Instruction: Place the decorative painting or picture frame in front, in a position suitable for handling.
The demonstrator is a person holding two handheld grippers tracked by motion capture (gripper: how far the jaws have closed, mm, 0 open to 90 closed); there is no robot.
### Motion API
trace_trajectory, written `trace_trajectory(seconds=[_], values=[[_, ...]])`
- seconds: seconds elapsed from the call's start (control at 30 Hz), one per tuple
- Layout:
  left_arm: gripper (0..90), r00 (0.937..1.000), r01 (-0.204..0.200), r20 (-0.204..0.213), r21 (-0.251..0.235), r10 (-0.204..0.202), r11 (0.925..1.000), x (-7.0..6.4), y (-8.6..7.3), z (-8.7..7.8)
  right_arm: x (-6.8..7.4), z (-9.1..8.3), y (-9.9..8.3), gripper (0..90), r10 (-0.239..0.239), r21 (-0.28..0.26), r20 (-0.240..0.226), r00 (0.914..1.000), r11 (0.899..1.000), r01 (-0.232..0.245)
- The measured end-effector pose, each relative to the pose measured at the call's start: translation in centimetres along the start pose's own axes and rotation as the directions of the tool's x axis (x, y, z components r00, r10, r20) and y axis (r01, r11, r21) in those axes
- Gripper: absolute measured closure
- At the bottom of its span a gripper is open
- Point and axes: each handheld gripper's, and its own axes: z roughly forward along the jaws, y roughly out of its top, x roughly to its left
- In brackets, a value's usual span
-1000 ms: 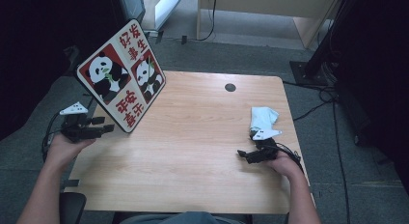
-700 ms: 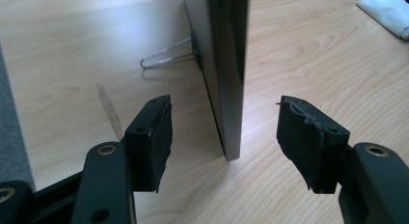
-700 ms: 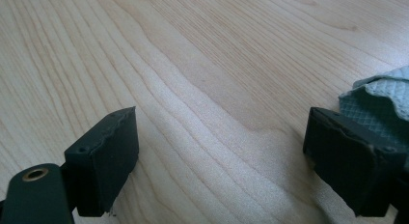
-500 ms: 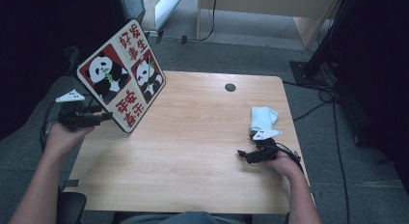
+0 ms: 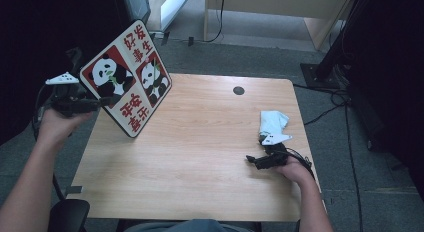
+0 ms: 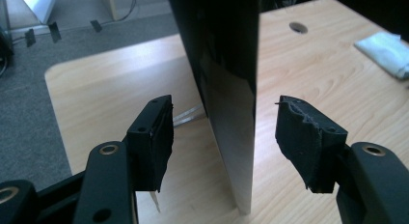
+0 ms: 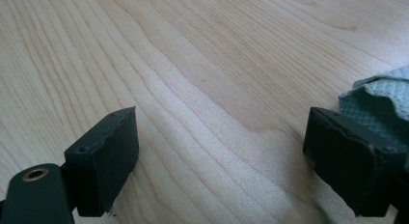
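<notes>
A square board (image 5: 127, 84) printed with two pandas and red-and-white Chinese characters stands tilted on one corner at the table's left. My left gripper (image 5: 106, 100) is at its left edge, held up by a hand. In the left gripper view the board's dark thin edge (image 6: 231, 89) runs between the jaws, and my left gripper (image 6: 224, 137) is open, with a gap on each side. My right gripper (image 5: 251, 160) rests low on the table at the right, open. Its jaws span bare wood, my right gripper (image 7: 222, 156) holding nothing.
A crumpled pale green cloth (image 5: 273, 122) lies just beyond the right gripper, also seen as the cloth (image 7: 381, 96) beside the right jaw. The wooden table (image 5: 200, 157) has a round cable hole (image 5: 238, 90) at the back. Cables and furniture legs stand on the grey floor behind.
The left hand has raised its gripper up along the board's left edge. The board and the right gripper have stayed where they were.
</notes>
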Motion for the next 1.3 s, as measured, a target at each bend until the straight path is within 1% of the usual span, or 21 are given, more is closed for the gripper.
trace_trajectory(seconds=[0.03, 0.07, 0.1, 0.13, 0.17, 0.27, 0.33, 0.43, 0.47, 0.5, 0.53, 0.6, 0.67, 0.7, 0.77, 0.8, 1.0, 1.03, 1.07, 1.17, 1.3], values=[[39.3, 1.0000, -0.001, 0.003, -0.002, 0.001, 1.0000, 0.2, 0.8, -0.3, 0.0, 0.0, 0.0, 12.5, 0.000, -0.001, 0.000, 1.0000, 1.000, 0.000], [39.5, 1.0000, -0.001, 0.003, -0.002, 0.001, 1.0000, 0.2, 0.8, -0.3, 0.0, 0.0, 0.0, 12.5, 0.000, 0.000, 0.000, 1.0000, 1.000, 0.000], [39.6, 1.0000, 0.001, 0.002, -0.005, -0.001, 1.0000, 0.3, 1.2, -0.4, 0.0, 0.0, 0.0, 12.5, -0.002, -0.002, -0.001, 1.0000, 1.000, 0.002], [39.7, 0.9999, 0.011, 0.008, -0.012, -0.011, 0.9999, 0.5, 1.9, -0.6, 0.0, 0.0, 0.0, 12.5, -0.001, -0.001, 0.000, 1.0000, 1.000, 0.001], [39.8, 0.9999, 0.011, 0.008, -0.012, -0.011, 0.9999, 0.5, 1.9, -0.6, 0.0, 0.0, 0.0, 12.5, -0.001, -0.001, 0.000, 1.0000, 1.000, 0.001], [40.5, 0.9997, 0.019, 0.013, -0.015, -0.019, 0.9997, 0.8, 2.9, -0.8, 0.0, 0.0, 0.0, 12.5, -0.003, -0.002, 0.001, 1.0000, 1.000, 0.003], [40.8, 0.9999, 0.008, 0.007, -0.010, -0.008, 0.9999, 0.9, 3.5, -0.8, 0.0, 0.0, 0.0, 12.5, 0.000, -0.001, 0.000, 1.0000, 1.000, 0.000], [41.2, 1.0000, 0.006, 0.003, 0.000, -0.006, 1.0000, 1.1, 4.5, -0.9, 0.0, 0.0, 0.0, 12.5, 0.000, -0.001, 0.000, 1.0000, 1.000, 0.000], [41.4, 1.0000, 0.004, -0.001, 0.012, -0.004, 0.9999, 1.3, 5.2, -0.9, 0.0, 0.0, 0.0, 12.5, 0.000, -0.001, 0.000, 1.0000, 1.000, 0.000], [41.6, 1.0000, 0.004, -0.001, 0.012, -0.004, 0.9999, 1.3, 5.2, -0.9, 0.0, 0.0, 0.0, 12.5, 0.000, -0.001, 0.000, 1.0000, 1.000, 0.000], [42.1, 1.0000, 0.006, 0.001, 0.012, -0.006, 0.9999, 1.5, 5.8, -0.9, 0.0, 0.0, 0.0, 12.5, 0.001, 0.000, 0.000, 1.0000, 1.000, -0.001], [42.1, 1.0000, 0.004, 0.000, 0.016, -0.004, 0.9999, 1.6, 6.2, -0.9, 0.0, 0.0, 0.0, 12.5, 0.000, -0.001, 0.000, 1.0000, 1.000, 0.000], [41.9, 1.0000, 0.006, 0.003, 0.029, -0.006, 0.9996, 1.8, 6.7, -0.8, 0.0, 0.0, 0.0, 12.5, 0.000, -0.001, 0.000, 1.0000, 1.000, 0.000], [40.3, 1.0000, 0.006, 0.004, 0.040, -0.006, 0.9992, 1.9, 7.0, -0.8, 0.0, 0.0, 0.0, 12.5, 0.000, -0.001, 0.000, 1.0000, 1.000, 0.000], [40.4, 1.0000, -0.003, -0.006, 0.062, 0.004, 0.9980, 2.0, 7.9, -0.7, 0.0, 0.0, 0.0, 12.5, 0.000, -0.001, 0.000, 1.0000, 1.000, 0.000], [40.8, 1.0000, -0.003, -0.006, 0.062, 0.004, 0.9980, 2.0, 7.9, -0.7, 0.0, 0.0, 0.0, 12.5, 0.002, 0.000, 0.000, 1.0000, 1.000, -0.002], [42.7, 0.9998, -0.013, -0.016, 0.097, 0.015, 0.9952, 2.3, 9.8, -0.6, 0.0, 0.0, 0.0, 12.5, -0.001, -0.002, 0.000, 1.0000, 1.000, 0.001], [43.1, 0.9994, -0.025, -0.021, 0.112, 0.028, 0.9933, 2.4, 10.3, -0.4, 0.0, 0.0, 0.0, 12.5, 0.001, -0.001, 0.000, 1.0000, 1.000, -0.001], [43.3, 0.9994, -0.025, -0.021, 0.112, 0.028, 0.9933, 2.4, 10.3, -0.4, 0.0, 0.0, 0.0, 12.5, 0.000, -0.001, -0.001, 1.0000, 1.000, 0.000], [43.8, 0.9989, -0.030, -0.031, 0.138, 0.035, 0.9900, 2.6, 11.2, -0.1, 0.0, 0.0, 0.0, 12.5, 0.002, -0.001, -0.002, 1.0000, 1.000, -0.002], [45.1, 0.9984, -0.043, -0.028, 0.173, 0.049, 0.9840, 2.7, 12.6, 0.8, 0.0, 0.0, 0.0, 12.5, 0.003, -0.001, -0.002, 1.0000, 1.000, -0.003]])
